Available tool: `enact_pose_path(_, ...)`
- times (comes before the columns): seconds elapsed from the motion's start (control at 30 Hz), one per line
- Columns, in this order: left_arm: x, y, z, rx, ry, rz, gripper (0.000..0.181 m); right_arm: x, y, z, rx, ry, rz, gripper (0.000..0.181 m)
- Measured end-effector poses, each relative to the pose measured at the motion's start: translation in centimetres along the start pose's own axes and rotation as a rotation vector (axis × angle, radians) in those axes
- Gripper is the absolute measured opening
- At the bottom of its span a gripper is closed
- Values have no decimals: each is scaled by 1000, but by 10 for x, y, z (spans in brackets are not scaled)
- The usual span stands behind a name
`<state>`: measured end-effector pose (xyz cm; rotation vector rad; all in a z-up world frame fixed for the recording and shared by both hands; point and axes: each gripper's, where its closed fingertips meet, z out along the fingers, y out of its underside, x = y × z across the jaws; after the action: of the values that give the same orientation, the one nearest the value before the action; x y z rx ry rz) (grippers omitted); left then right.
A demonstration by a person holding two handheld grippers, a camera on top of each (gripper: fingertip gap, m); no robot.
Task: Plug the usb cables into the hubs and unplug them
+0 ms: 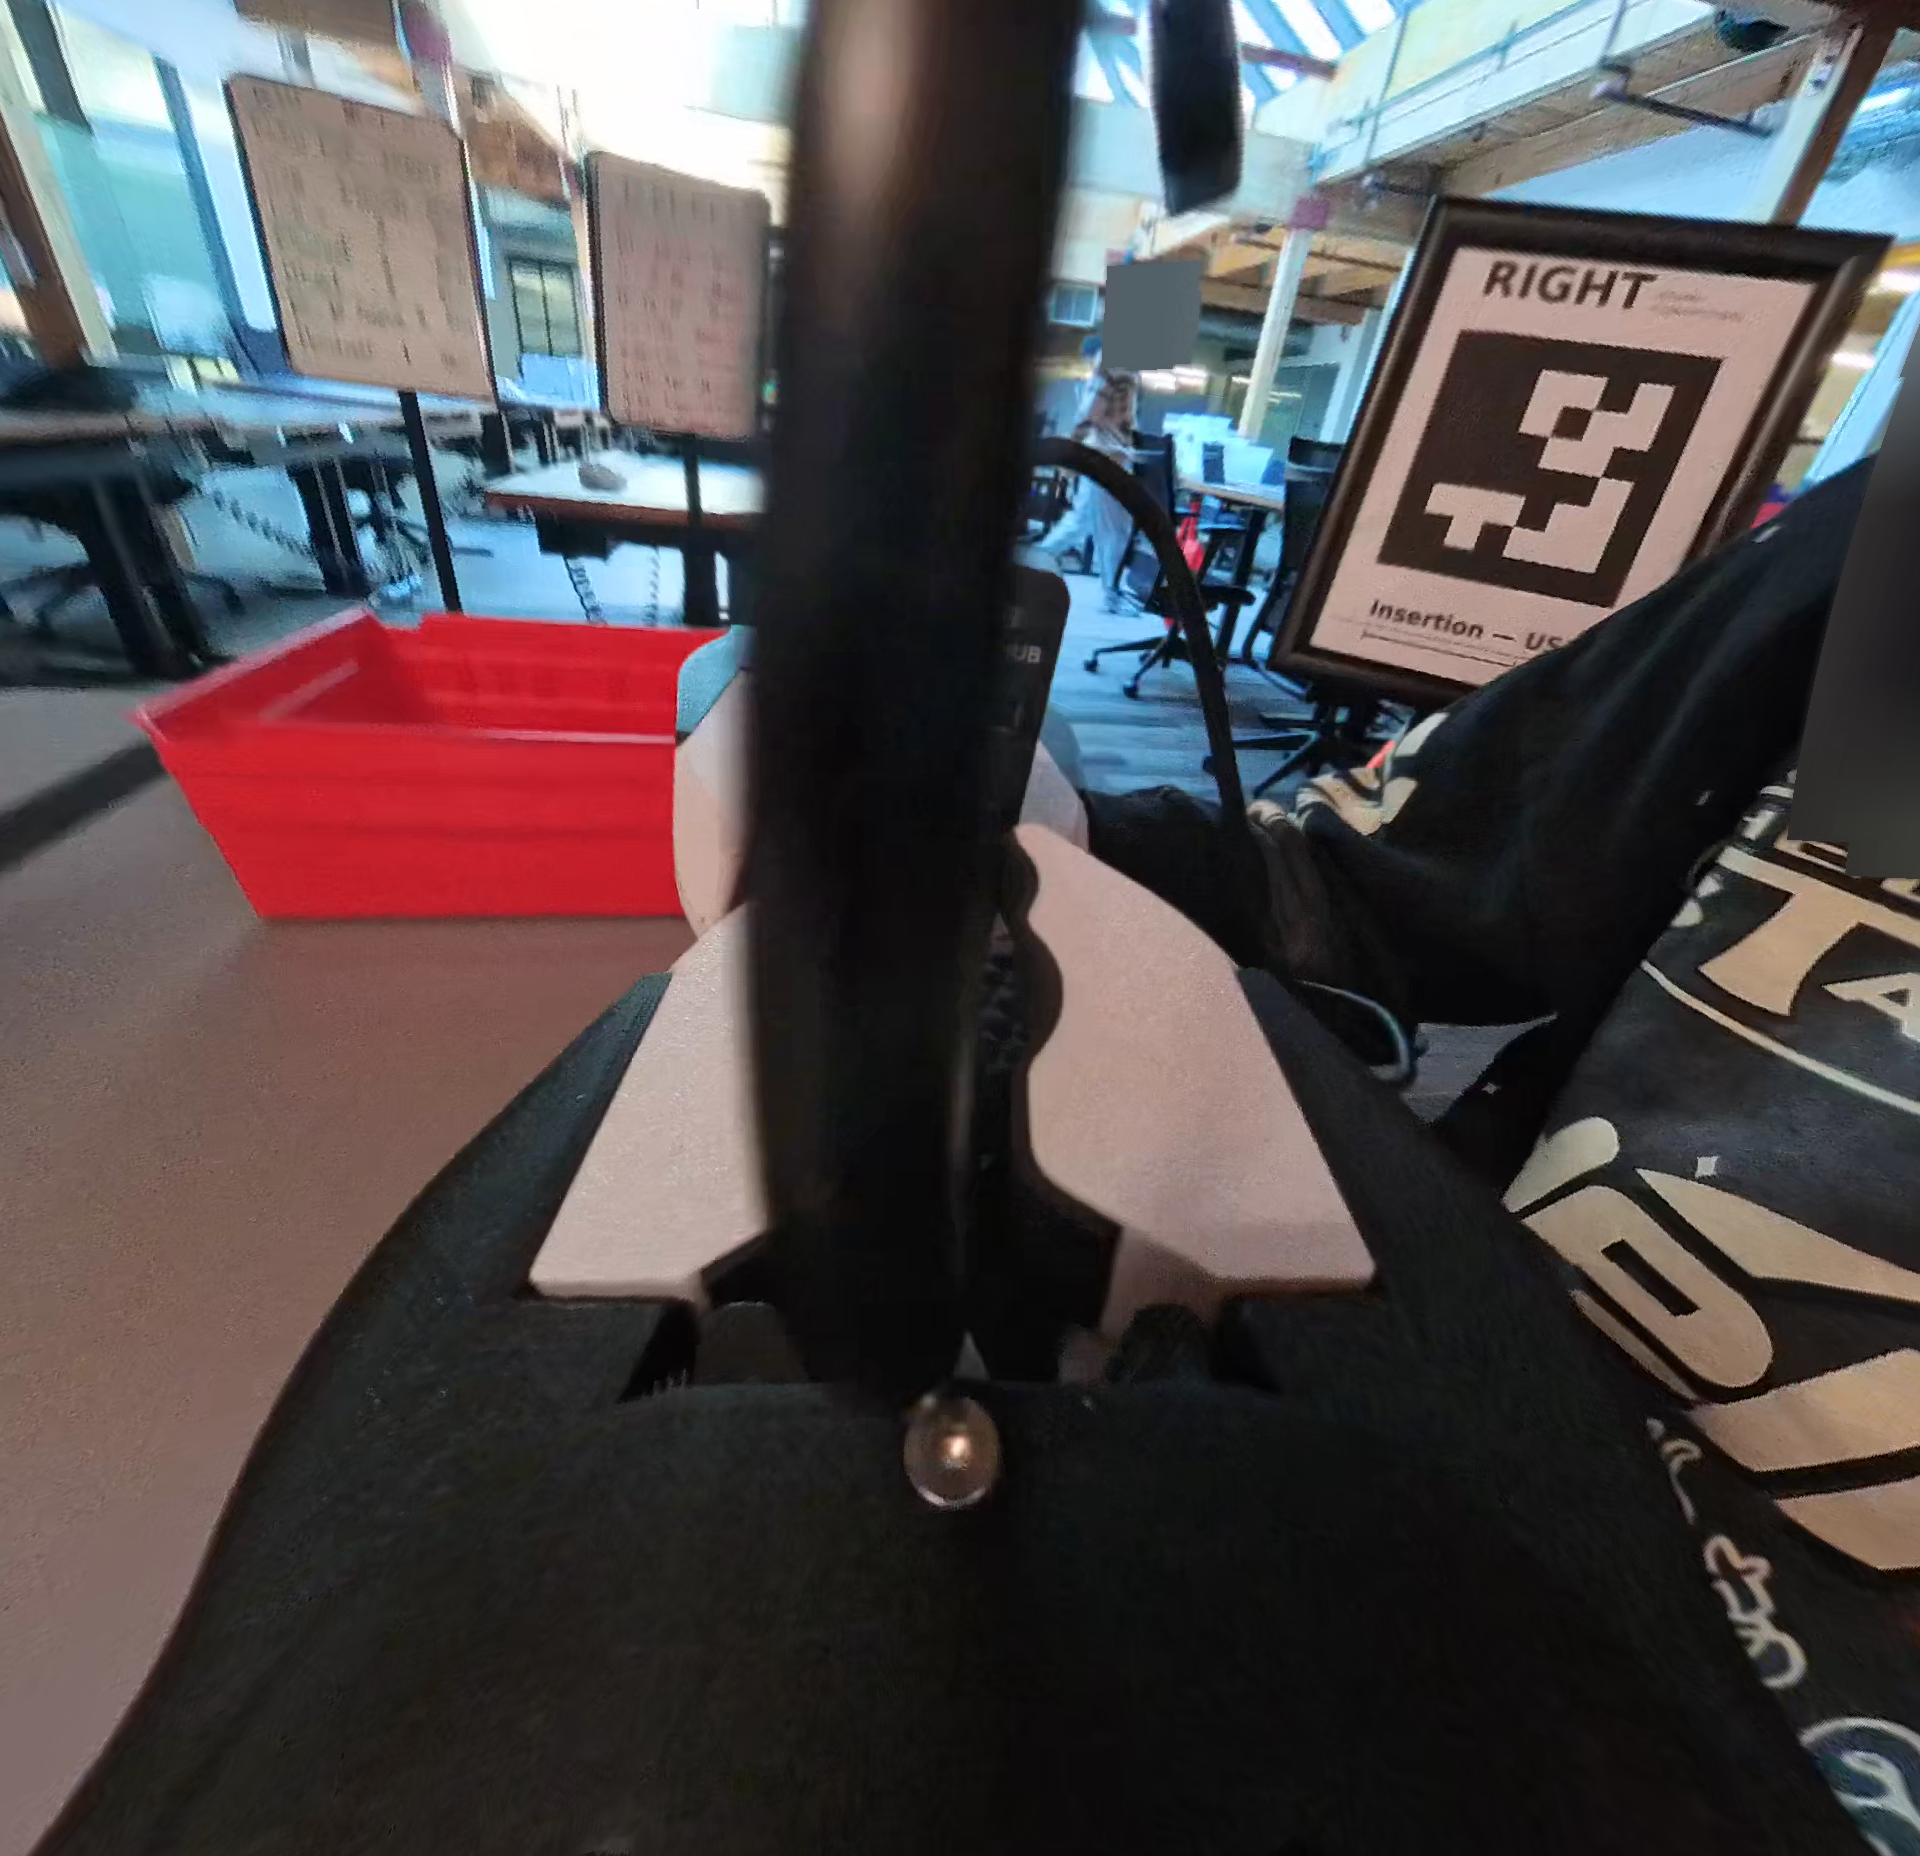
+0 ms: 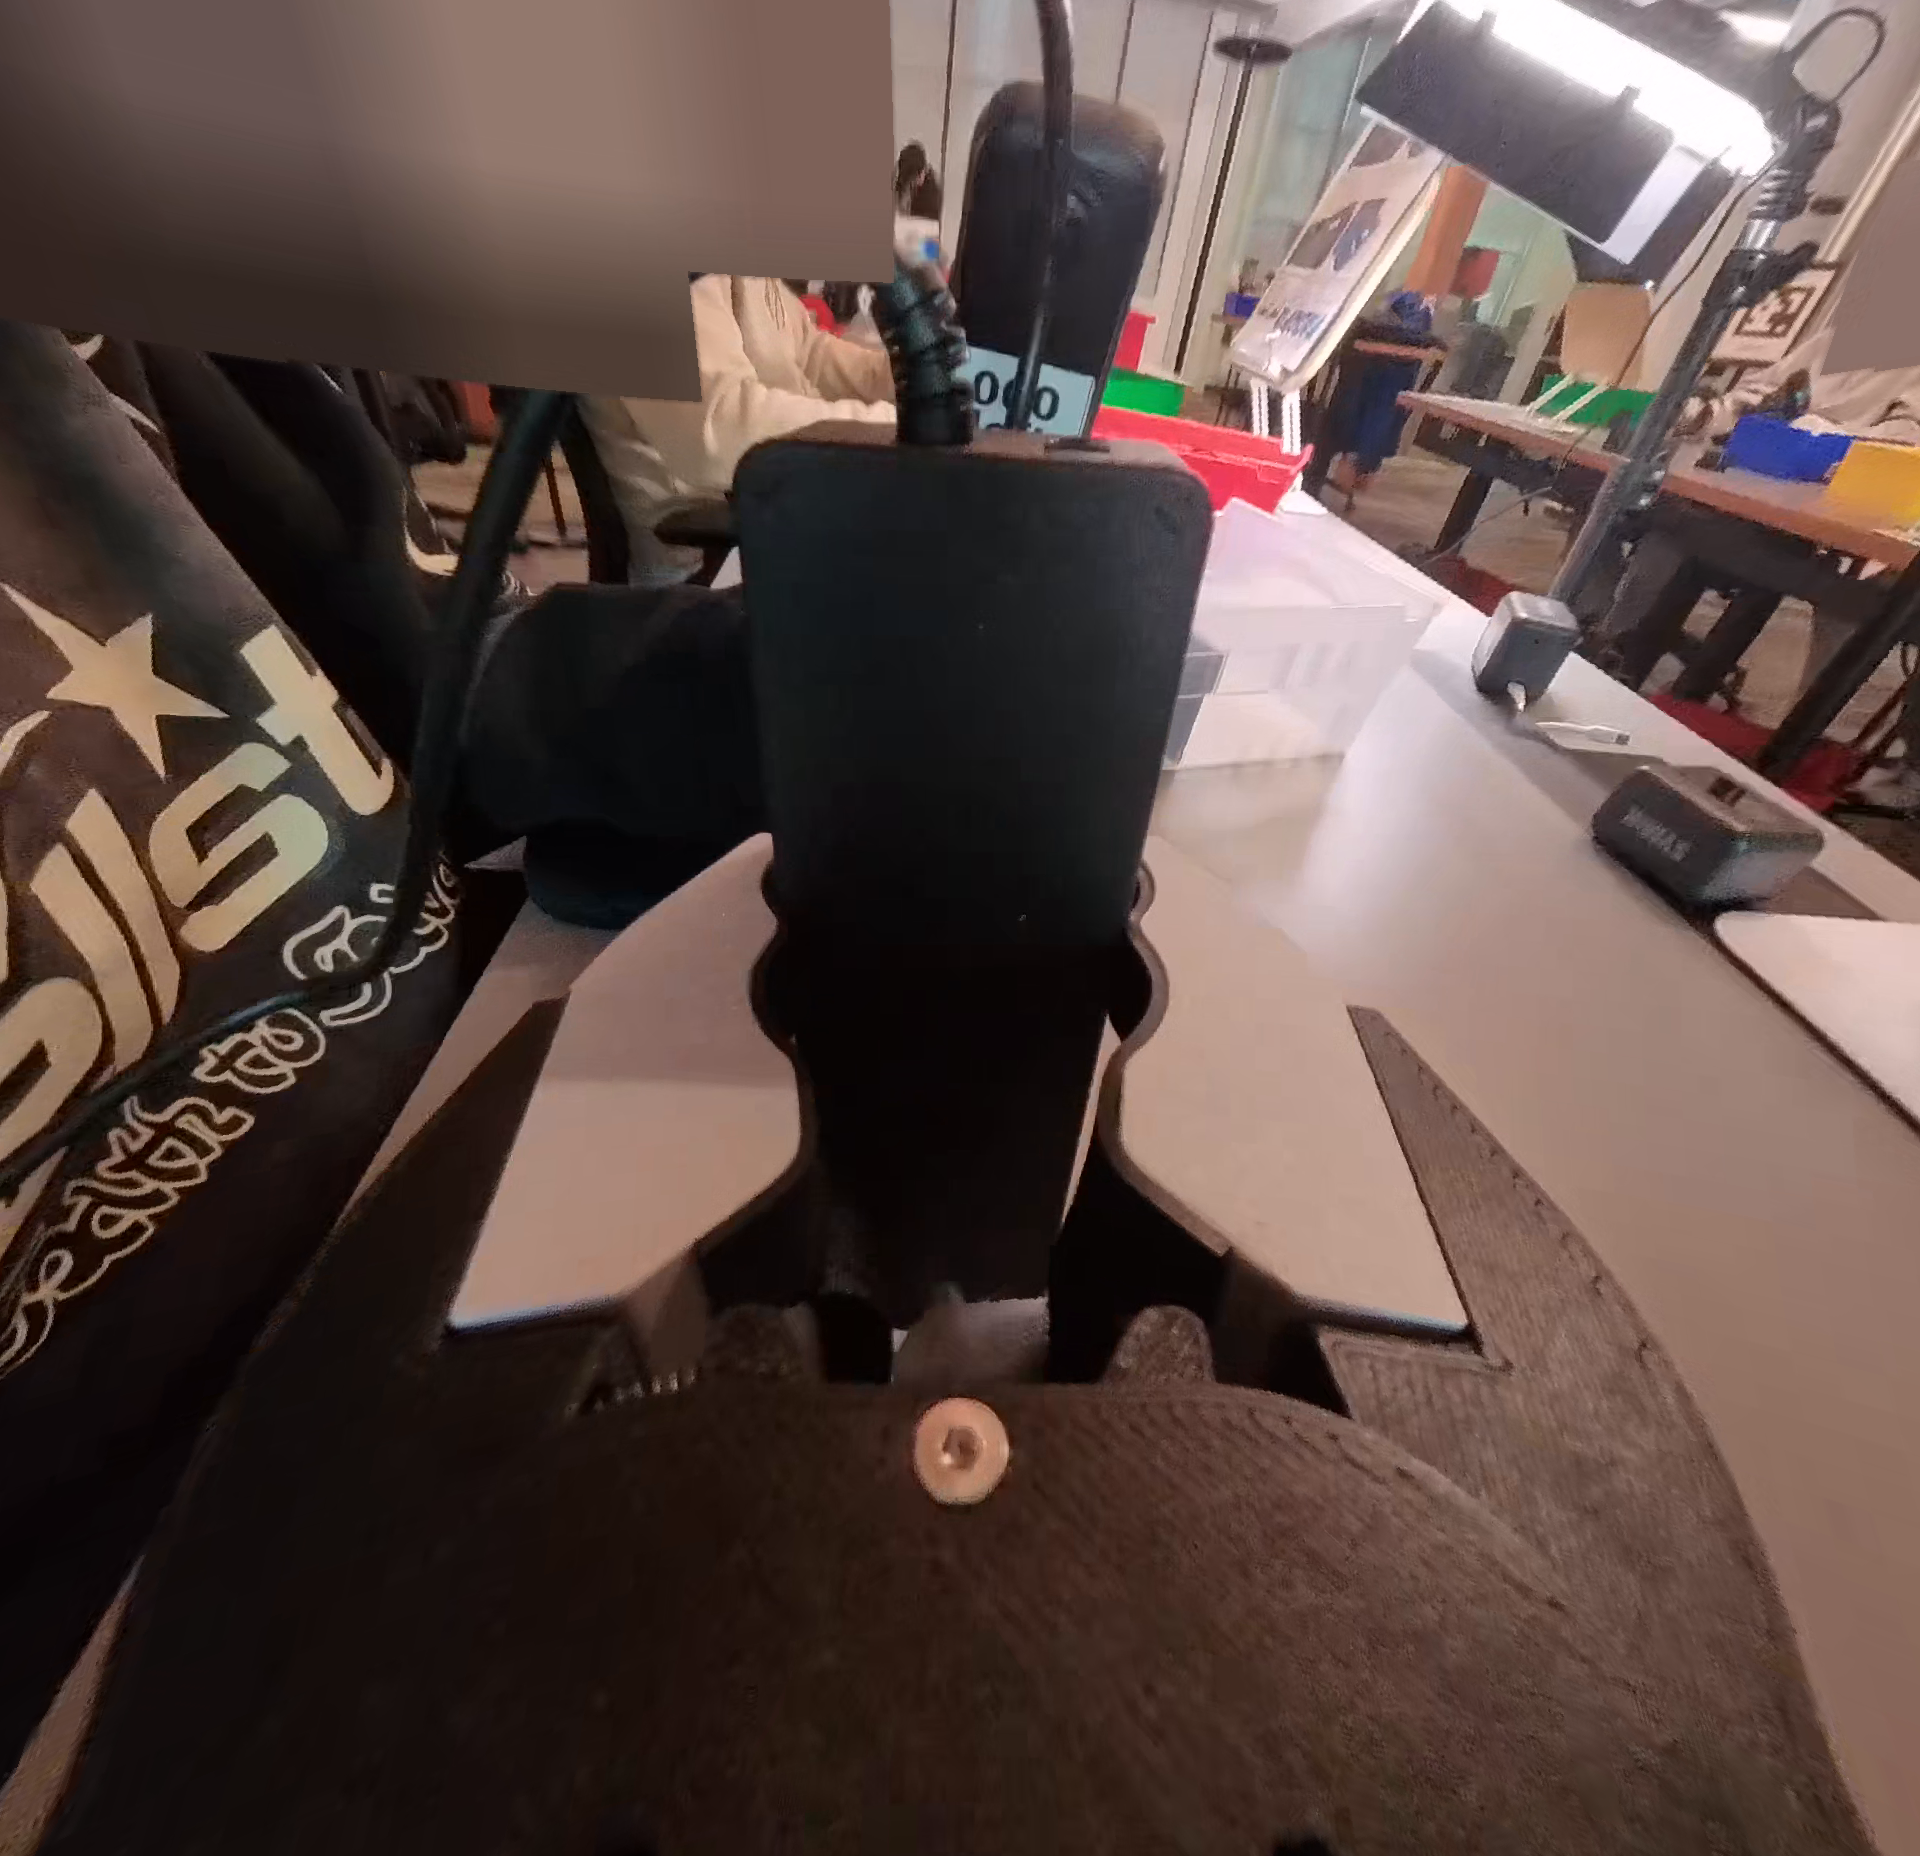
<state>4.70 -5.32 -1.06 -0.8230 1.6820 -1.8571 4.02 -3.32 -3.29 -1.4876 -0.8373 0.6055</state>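
My left gripper (image 1: 894,830) is shut on a long black hub (image 1: 904,559), seen edge-on and blurred, standing up between the pale fingers (image 1: 1164,1058). Just right of it is another black piece with white lettering (image 1: 1029,663), and a black cable (image 1: 1174,580) arcs away from it. My right gripper (image 2: 956,892) is shut on a flat black hub (image 2: 966,715). A ribbed cable boot (image 2: 925,372) leaves the hub's far end. Beyond it is a rounded black body (image 2: 1049,237) with a thin cable (image 2: 1055,40) and a white label (image 2: 1029,398). I cannot tell whether any plug is seated.
A red bin (image 1: 416,767) stands on the brown table (image 1: 208,1079), far left. A framed marker sign (image 1: 1558,456) stands to the right. A person's dark printed sweatshirt (image 1: 1714,1235) is close by. A clear plastic box (image 2: 1299,643), a black charger (image 2: 1704,840) and a lamp (image 2: 1558,123) are on the right. The tips of both grippers are at nearly the same place.
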Motion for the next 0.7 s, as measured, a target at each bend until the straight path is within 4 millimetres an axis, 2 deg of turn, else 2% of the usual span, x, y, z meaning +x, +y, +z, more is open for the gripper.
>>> enact_pose_path(0.07,1,-10,-9,17,-22,59,18,3,-10,7,-53,19,-48,59)
enact_pose_path(0.13,-2,-13,-15,22,-54,108,18,10,-12,12,-108,59,-113,58)
enact_pose_path(0.23,-7,-6,-22,-18,-74,151,18,15,-5,17,-135,77,-136,58)
enact_pose_path(0.43,-13,19,-19,-136,-61,135,18,13,22,16,-168,41,-73,58)
enact_pose_path(0.7,-10,28,-16,-169,-14,84,19,8,34,16,-215,21,-65,57)
